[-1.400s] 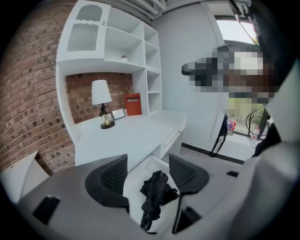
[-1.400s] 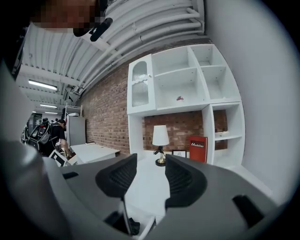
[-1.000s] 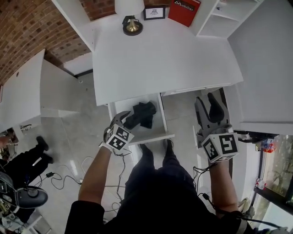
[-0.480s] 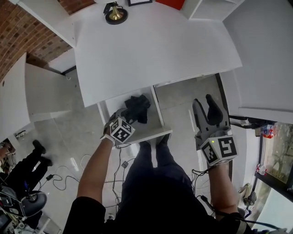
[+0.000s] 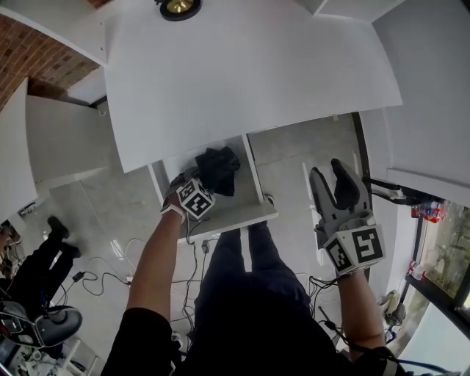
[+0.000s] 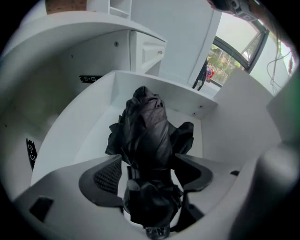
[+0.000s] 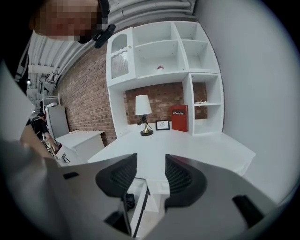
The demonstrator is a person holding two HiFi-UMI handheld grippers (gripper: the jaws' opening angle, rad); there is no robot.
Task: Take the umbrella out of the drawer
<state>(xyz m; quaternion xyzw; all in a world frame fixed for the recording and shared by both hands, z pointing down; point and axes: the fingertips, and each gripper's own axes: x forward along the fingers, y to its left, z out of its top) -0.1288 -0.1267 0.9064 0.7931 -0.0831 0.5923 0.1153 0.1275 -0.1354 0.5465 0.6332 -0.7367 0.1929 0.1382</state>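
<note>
A folded black umbrella [image 5: 217, 167] lies in the open white drawer [image 5: 246, 214] under the desk. My left gripper [image 5: 183, 182] points steeply down into the drawer at the umbrella's near end. In the left gripper view the umbrella [image 6: 147, 126] lies lengthwise between the two jaws of the left gripper [image 6: 150, 174]. The jaws are opening and do not clamp it. My right gripper [image 5: 334, 183] hangs over the floor right of the drawer, open with nothing between its pads [image 7: 123, 176].
The white desk top [image 5: 242, 73] overhangs the drawer's back part. A brass lamp base [image 5: 178, 6] stands at its far edge. A red book [image 7: 179, 118] and a small frame [image 7: 162, 125] stand below wall shelves. Cables [image 5: 110, 272] lie on the floor left.
My left gripper has come down into the drawer and tipped steeper, closing in on the umbrella. The right gripper has sunk a little beside the drawer.
</note>
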